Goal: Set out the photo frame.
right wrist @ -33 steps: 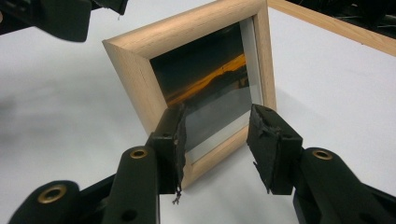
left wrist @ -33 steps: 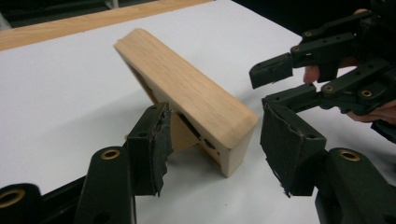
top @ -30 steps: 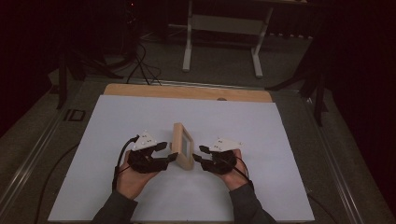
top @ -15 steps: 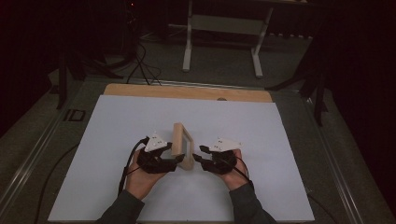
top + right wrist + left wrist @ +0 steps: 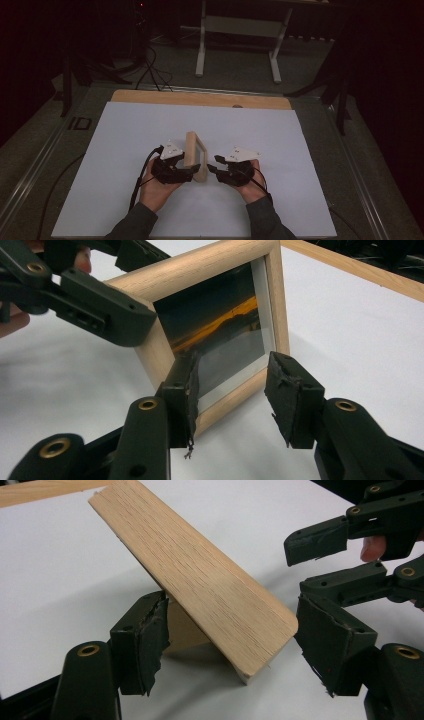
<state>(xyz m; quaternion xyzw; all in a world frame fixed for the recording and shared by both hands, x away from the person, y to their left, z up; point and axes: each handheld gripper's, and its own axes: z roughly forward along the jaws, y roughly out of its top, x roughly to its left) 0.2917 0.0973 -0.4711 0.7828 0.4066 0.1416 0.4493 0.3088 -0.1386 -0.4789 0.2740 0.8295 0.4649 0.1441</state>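
Observation:
A light wooden picture frame [image 5: 195,156] stands on its edge on the white sheet [image 5: 125,130], holding a dusk landscape photo [image 5: 220,325]. My left gripper [image 5: 189,173] is open at the frame's near end. In the left gripper view its jaws straddle the plain wooden side [image 5: 200,575], with one pad [image 5: 142,642] close behind the wood and the other apart from it. My right gripper [image 5: 214,169] is open on the glass side. In the right gripper view its gap [image 5: 235,390] sits at the frame's lower corner [image 5: 225,405].
A wooden board edge [image 5: 200,98] runs along the table's far side. Beyond it are white metal stand legs [image 5: 240,45] and cables [image 5: 150,65] on the dark floor. White sheet extends on all sides of the frame.
My left gripper has moved right, closing in until its jaws straddle the frame's near end. The frame and the right gripper have stayed in place.

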